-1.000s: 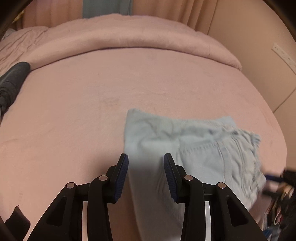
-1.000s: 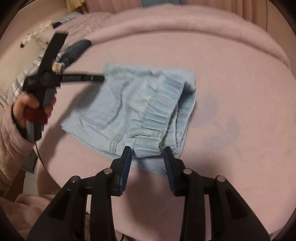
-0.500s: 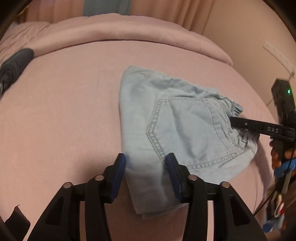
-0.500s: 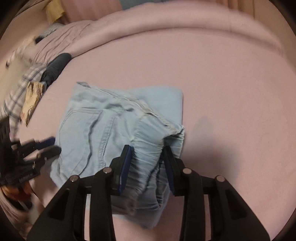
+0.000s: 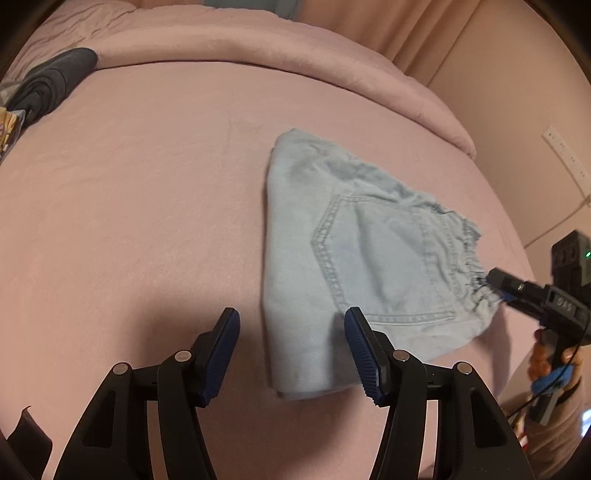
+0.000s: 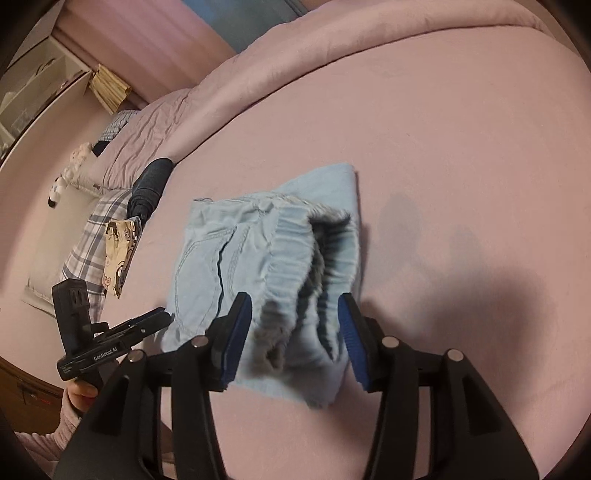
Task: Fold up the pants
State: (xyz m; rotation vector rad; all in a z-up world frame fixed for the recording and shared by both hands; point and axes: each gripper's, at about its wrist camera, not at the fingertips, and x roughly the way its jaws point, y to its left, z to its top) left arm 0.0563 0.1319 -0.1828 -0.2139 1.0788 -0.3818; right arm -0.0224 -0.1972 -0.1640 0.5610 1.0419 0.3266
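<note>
The folded pair of light blue denim pants (image 5: 362,258) lies flat on the pink bedsheet (image 5: 147,221), right of centre in the left wrist view, back pocket up, elastic waistband toward the right edge. In the right wrist view the pants (image 6: 236,258) sit mid-bed with the gathered waistband nearest the camera, its layers slightly lifted and blurred.

The left gripper (image 5: 291,347), black with blue ribbed pads, hangs over the near folded edge; its jaws are opening, about half apart, and the corner of the fabric shows between them with neither pad pressing on it. The right gripper (image 6: 295,336) has its jaws opening too, roughly half spread, with the waistband bunched between the pads; the pads stand clear of the cloth on both sides. From the left wrist view the right gripper (image 5: 498,286) has its tips at the waistband edge.

Wide bare sheet spreads left of and beyond the pants, and more to their right in the right wrist view. A rolled pink duvet (image 5: 258,48) bounds the far side. A dark grey folded garment (image 5: 51,81) lies at the far left edge, well apart, beside a plaid cloth (image 6: 92,236) and a printed paper bag (image 6: 118,254). Peach curtains (image 5: 369,29) and a wall (image 5: 517,92) stand behind
</note>
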